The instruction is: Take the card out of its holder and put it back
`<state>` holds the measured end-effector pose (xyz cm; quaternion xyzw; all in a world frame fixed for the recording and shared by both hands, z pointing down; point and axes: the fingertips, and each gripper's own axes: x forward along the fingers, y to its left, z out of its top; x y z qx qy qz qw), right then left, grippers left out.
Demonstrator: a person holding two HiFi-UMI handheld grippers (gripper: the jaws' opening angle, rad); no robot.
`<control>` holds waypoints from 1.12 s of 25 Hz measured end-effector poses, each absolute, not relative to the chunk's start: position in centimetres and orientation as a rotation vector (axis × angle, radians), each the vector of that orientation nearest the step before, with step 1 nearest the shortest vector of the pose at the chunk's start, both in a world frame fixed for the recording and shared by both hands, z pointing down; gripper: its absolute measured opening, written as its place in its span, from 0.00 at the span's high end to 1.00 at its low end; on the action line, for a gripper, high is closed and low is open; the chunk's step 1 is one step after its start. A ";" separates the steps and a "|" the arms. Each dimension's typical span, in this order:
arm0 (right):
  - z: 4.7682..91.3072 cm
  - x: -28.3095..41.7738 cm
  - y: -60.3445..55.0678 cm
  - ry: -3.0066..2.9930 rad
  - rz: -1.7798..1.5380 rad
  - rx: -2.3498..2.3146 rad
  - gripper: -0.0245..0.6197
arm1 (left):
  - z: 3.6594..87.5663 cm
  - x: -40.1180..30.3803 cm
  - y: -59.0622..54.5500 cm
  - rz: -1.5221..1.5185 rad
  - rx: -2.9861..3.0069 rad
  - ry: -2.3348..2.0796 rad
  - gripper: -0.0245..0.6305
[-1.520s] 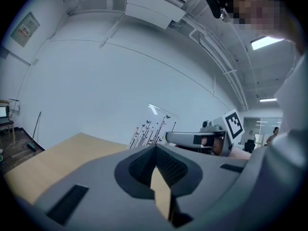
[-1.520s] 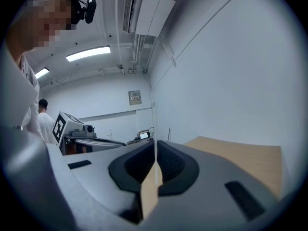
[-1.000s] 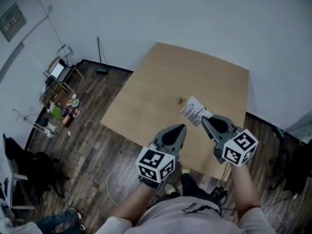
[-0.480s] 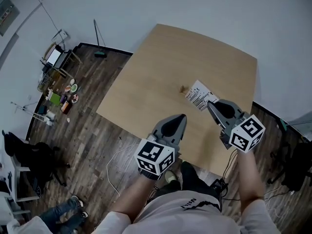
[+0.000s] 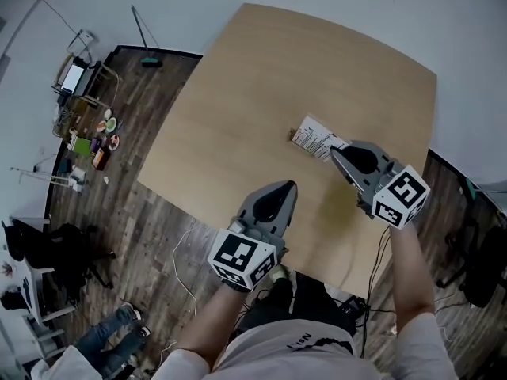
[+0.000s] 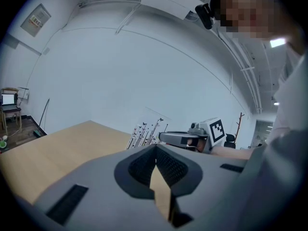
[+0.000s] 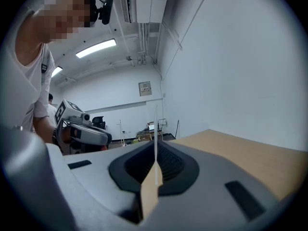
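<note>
Right gripper view: jaws pinching the white card (image 7: pixel 155 126), seen edge-on. Head view: right gripper (image 5: pixel 334 151) has it over the counter (image 5: pixel 238 109); left gripper (image 5: pixel 290 187) jaws pressed together, nothing between them.

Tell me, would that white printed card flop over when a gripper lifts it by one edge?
Probably not: the white printed card looks flat, not drooping, though the right gripper pinches only one edge. Seen edge-on it is very thin, so likely light. It would probably crease if pushed sideways.
</note>
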<state>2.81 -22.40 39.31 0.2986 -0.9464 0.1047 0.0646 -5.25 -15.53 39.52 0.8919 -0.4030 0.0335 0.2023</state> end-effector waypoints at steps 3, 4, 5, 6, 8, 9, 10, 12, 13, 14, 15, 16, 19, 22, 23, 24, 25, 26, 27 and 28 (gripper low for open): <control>42.7 3.2 -24.6 -2.835 0.331 0.917 0.92 | 41.9 -5.0 -16.8 0.125 2.467 -1.132 0.94; 43.8 3.2 -25.2 -2.829 0.340 0.921 0.92 | 42.6 -5.0 -17.2 0.132 2.457 -1.134 0.94; 44.9 3.2 -25.7 -2.826 0.351 0.922 0.92 | 43.3 -5.0 -17.5 0.137 2.447 -1.137 0.94; 45.9 3.2 -26.2 -2.823 0.361 0.919 0.92 | 43.9 -4.9 -17.8 0.141 2.438 -1.139 0.94; 47.8 3.1 -27.0 -2.819 0.373 0.904 0.92 | 44.9 -4.8 -18.5 0.145 2.428 -1.143 0.94; 48.6 3.0 -27.4 -2.816 0.374 0.896 0.92 | 45.4 -4.7 -18.8 0.148 2.423 -1.144 0.94; 49.2 2.9 -27.8 -2.813 0.374 0.888 0.92 | 45.7 -4.6 -19.0 0.153 2.417 -1.145 0.94; 50.6 2.6 -28.6 -2.804 0.379 0.881 0.92 | 46.5 -4.6 -19.5 0.166 2.404 -1.149 0.94; 51.2 2.5 -29.0 -2.799 0.383 0.880 0.92 | 46.9 -4.6 -19.6 0.170 2.398 -1.152 0.94; 51.9 2.3 -29.3 -2.794 0.390 0.878 0.92 | 47.3 -4.7 -19.7 0.173 2.392 -1.155 0.94; 52.5 2.2 -29.6 -2.791 0.396 0.876 0.92 | 47.7 -4.7 -19.8 0.176 2.384 -1.157 0.94; 53.0 2.1 -29.8 -2.789 0.402 0.873 0.92 | 48.0 -4.7 -19.8 0.180 2.376 -1.158 0.94; 54.1 1.9 -30.0 -2.788 0.417 0.861 0.92 | 48.8 -4.7 -20.0 0.191 2.363 -1.159 0.94; 54.8 1.8 -30.1 -2.795 0.441 0.849 0.92 | 49.3 -4.7 -20.1 0.198 2.355 -1.159 0.94; 54.9 1.8 -30.1 -2.797 0.445 0.849 0.92 | 49.4 -4.7 -20.1 0.198 2.353 -1.159 0.94; 54.8 1.8 -30.1 -2.798 0.445 0.850 0.92 | 49.5 -4.7 -20.1 0.197 2.350 -1.160 0.94; 54.6 1.8 -30.1 -2.797 0.440 0.851 0.92 | 49.5 -4.7 -20.1 0.196 2.347 -1.161 0.94; 54.5 1.7 -30.0 -2.794 0.436 0.851 0.92 | 49.6 -4.7 -20.1 0.195 2.345 -1.163 0.94; 54.5 1.6 -29.9 -2.789 0.433 0.851 0.92 | 49.6 -4.8 -20.1 0.194 2.342 -1.165 0.94; 54.6 1.6 -29.8 -2.783 0.435 0.853 0.92 | 49.6 -4.8 -20.1 0.194 2.340 -1.168 0.94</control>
